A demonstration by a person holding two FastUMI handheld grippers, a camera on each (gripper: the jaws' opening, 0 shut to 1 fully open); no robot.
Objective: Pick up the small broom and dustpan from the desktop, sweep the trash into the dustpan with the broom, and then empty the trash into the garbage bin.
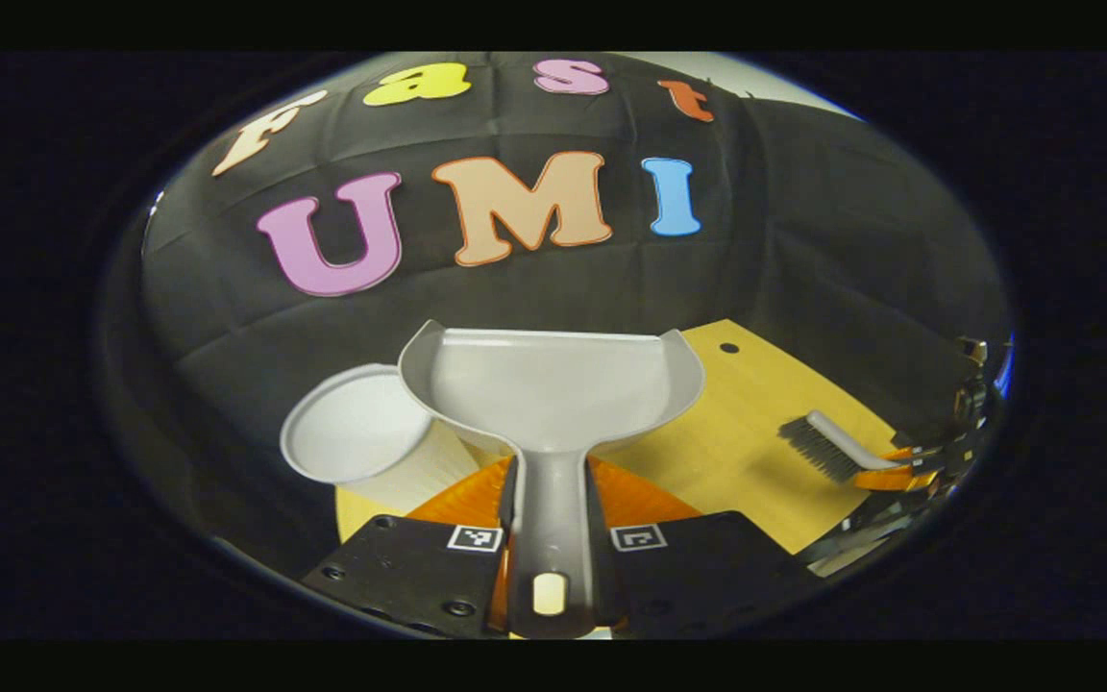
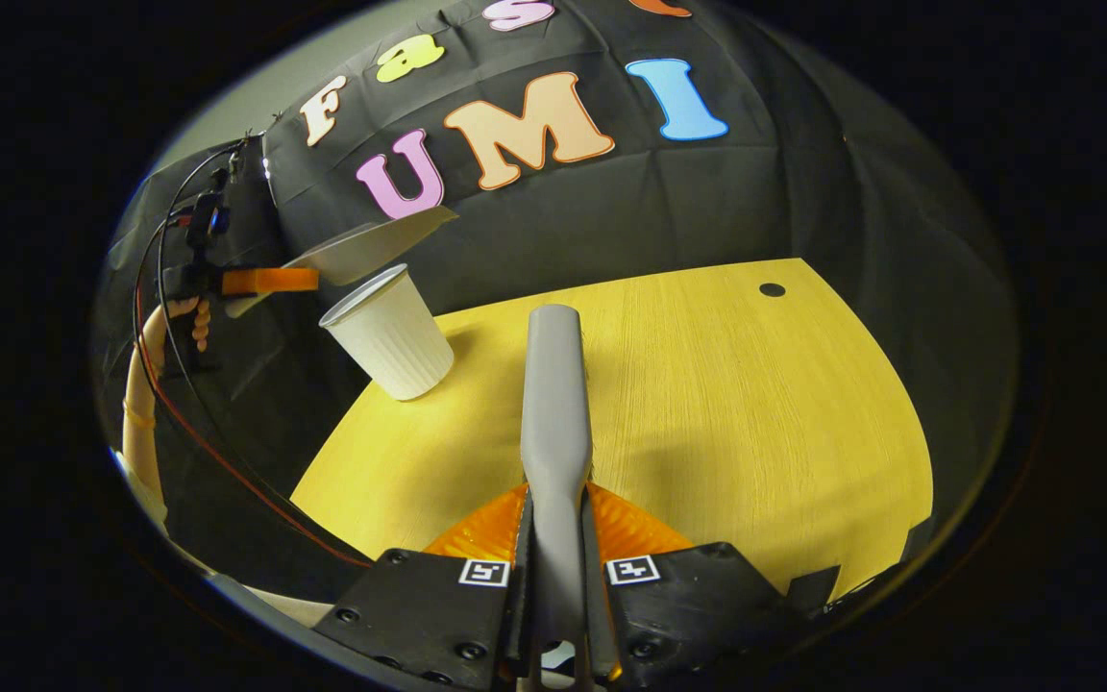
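- Our left hand-held gripper (image 1: pixel 551 538) pinches the dustpan (image 1: pixel 553 384) by its handle, the pan raised beside the mouth of the white cup (image 1: pixel 361 432) that serves as the bin at the tabletop (image 1: pixel 736 432) edge.
- Our right hand-held gripper (image 2: pixel 555 567) pinches the broom (image 2: pixel 554 384) by its handle, held low over the bare tabletop, well apart from the cup.
- We see no trash in the pan; we can't tell if any remains.
- Risk: tipping while the pan's lip sits off the rim spills trash onto the tabletop.
- A nudge from the pan could topple the light cup off the edge.
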